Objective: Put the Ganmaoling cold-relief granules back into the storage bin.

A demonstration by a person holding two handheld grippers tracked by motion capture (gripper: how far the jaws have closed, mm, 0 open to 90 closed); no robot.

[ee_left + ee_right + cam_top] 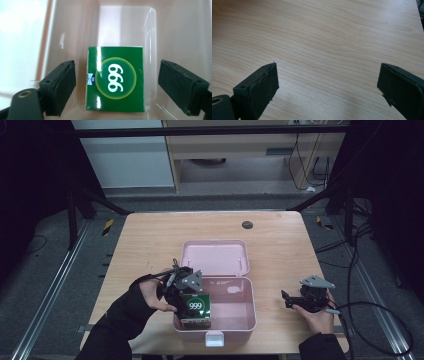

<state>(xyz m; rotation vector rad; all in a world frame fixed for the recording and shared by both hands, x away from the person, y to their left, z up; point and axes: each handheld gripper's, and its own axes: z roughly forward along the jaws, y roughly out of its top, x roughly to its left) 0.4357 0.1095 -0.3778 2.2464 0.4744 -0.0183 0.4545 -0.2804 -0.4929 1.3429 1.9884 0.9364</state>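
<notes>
Jaws of our left gripper (116,82) stand wide apart, and the green box (115,78) marked 999 lies between them with a clear gap on each side, so we grip nothing. In the left gripper view the green box lies flat on the floor of the pink case (175,32), close to one wall. From the high view we see what that close look leaves out: the pink case (250,312) sits open near the front edge of the wooden table (145,240), its lid laid back, and the green box (195,309) lies at its left front corner under the left gripper (182,287). Our right gripper (289,301) rests well to the right of the case. Its own view shows both jaws spread wide over bare wooden table (324,37), holding nothing.
</notes>
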